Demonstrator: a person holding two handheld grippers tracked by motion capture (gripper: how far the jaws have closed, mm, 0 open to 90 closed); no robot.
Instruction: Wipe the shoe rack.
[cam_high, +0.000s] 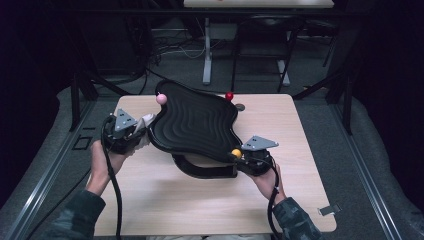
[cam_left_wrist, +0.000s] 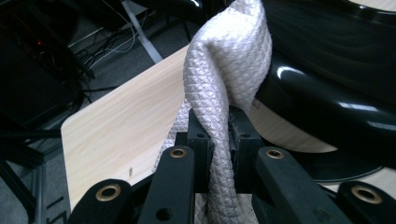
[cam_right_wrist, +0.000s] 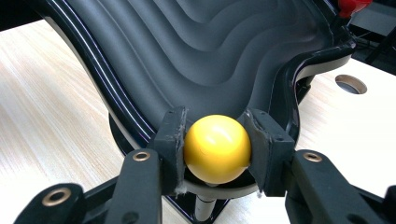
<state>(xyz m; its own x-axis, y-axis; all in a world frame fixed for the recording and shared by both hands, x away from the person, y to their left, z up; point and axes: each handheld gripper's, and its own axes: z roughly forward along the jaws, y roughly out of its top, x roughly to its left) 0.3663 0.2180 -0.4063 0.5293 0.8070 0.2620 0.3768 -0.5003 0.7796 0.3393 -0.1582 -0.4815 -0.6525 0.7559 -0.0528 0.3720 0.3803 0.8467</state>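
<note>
Jaws of the right gripper (cam_right_wrist: 217, 149) pinched a glossy yellow ball knob (cam_right_wrist: 217, 148) at the near edge of the black rippled wavy tray (cam_high: 192, 120) on the pale wooden table (cam_high: 165, 200); the left gripper (cam_left_wrist: 219, 135) clamped a white quilted cloth (cam_left_wrist: 229, 60) against the tray's left rim

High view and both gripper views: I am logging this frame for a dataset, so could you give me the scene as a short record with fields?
surface: light wooden table
main object: black glossy wavy-ridged tray on a black base
knobs on tray: pink ball, red ball, yellow ball
left gripper: shut on a white quilted cloth pressed against the tray's left edge
right gripper: shut on the yellow ball at the tray's near right corner
table detail: round hole near the red ball
</note>
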